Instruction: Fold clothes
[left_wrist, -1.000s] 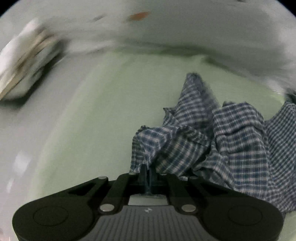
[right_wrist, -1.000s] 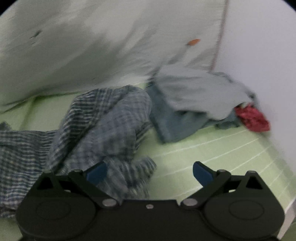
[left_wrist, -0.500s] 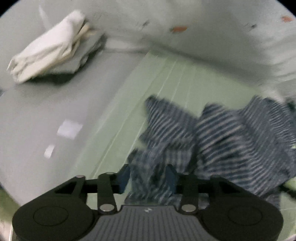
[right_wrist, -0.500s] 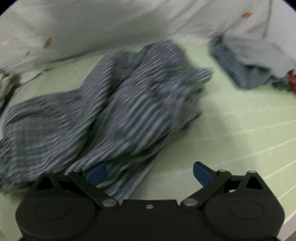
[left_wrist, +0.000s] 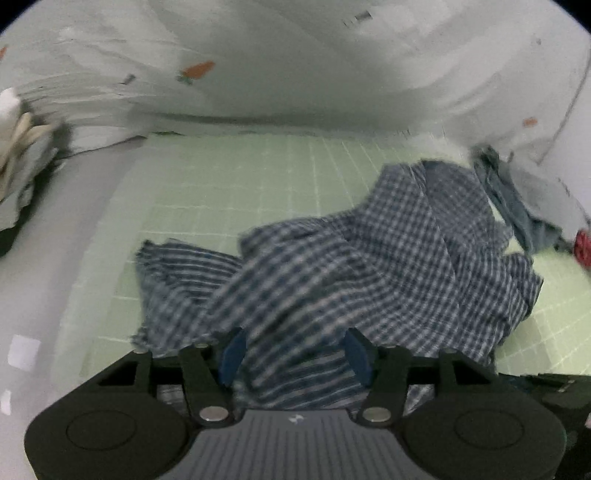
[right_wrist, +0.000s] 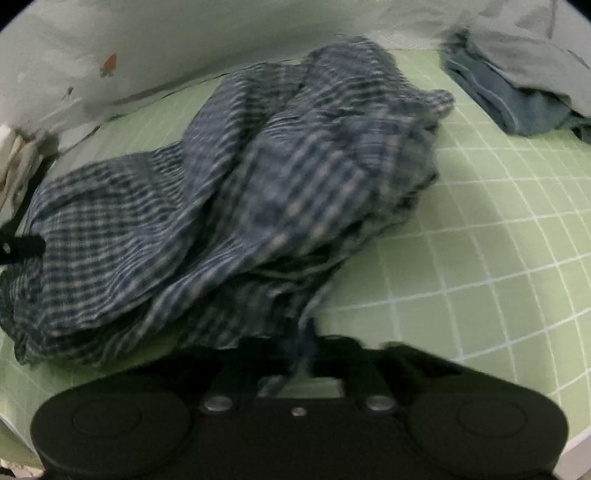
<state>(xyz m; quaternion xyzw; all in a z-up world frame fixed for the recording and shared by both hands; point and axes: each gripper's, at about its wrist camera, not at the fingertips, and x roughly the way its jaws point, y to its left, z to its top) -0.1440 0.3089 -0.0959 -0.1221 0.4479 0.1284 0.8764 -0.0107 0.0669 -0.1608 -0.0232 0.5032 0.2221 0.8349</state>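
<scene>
The right gripper (right_wrist: 301, 354) was clenched on a thin edge of the checked shirt (right_wrist: 236, 206), low over the green grid mat (right_wrist: 480, 258), while the left gripper (left_wrist: 293, 350) sat released, its blue pads either side of the fabric but apart. The shirt lay crumpled in a heap on the mat, so folding seemed barely begun: spreading flat and every fold remained. Other clothes (right_wrist: 517, 99) waited beyond.
</scene>
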